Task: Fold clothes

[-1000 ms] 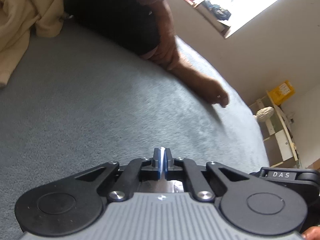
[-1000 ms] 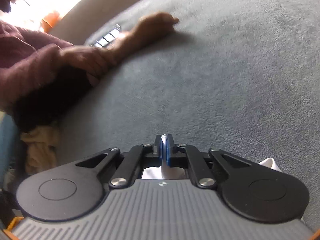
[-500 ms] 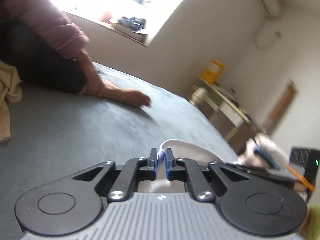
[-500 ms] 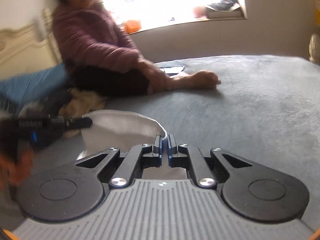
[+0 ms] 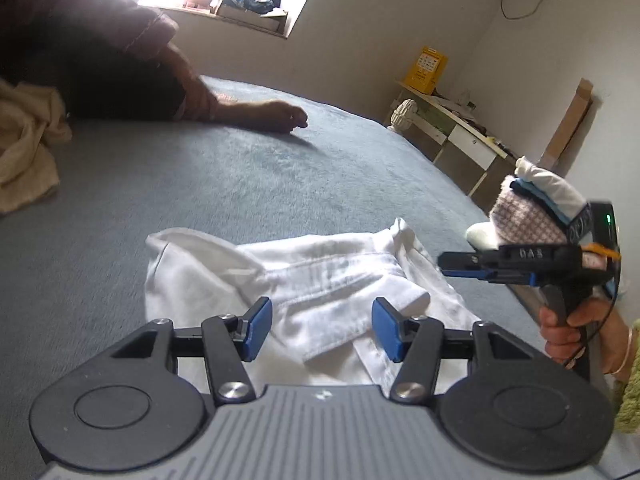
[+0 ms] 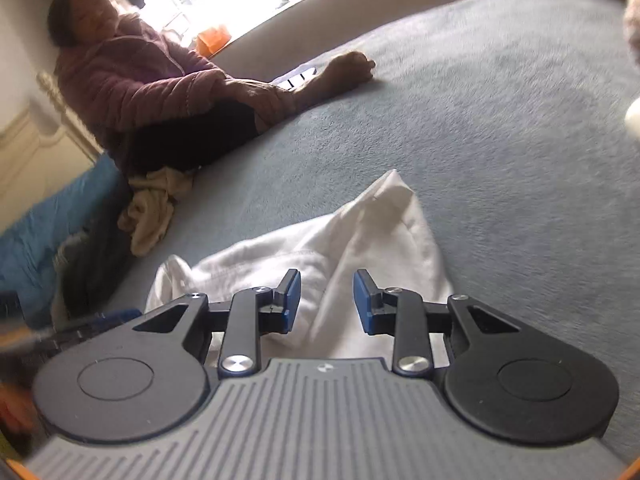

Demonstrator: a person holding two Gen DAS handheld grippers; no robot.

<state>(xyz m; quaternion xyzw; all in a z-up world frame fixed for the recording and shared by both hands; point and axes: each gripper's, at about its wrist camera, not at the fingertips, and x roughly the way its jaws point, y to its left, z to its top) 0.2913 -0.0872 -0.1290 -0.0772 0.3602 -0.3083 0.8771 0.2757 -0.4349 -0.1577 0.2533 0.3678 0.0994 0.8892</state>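
Observation:
A white garment lies folded and rumpled on the blue-grey bed cover. My left gripper hovers just over its near edge, jaws opening, blue pads apart with the cloth lying below them and not pinched. In the right wrist view the same white garment sits under my right gripper, whose jaws are also opening with no cloth pressed between the pads. The right gripper shows side-on at the right of the left wrist view, held by a hand.
A person in a purple jacket sits on the bed at the far left, bare foot stretched out. A cream cloth lies beside them. A stack of folded clothes stands at the right, a desk beyond the bed.
Both grippers were shut on the white garment, carried it across the bed, then laid it down and spread their jaws off it. The views swung from the cover to the room.

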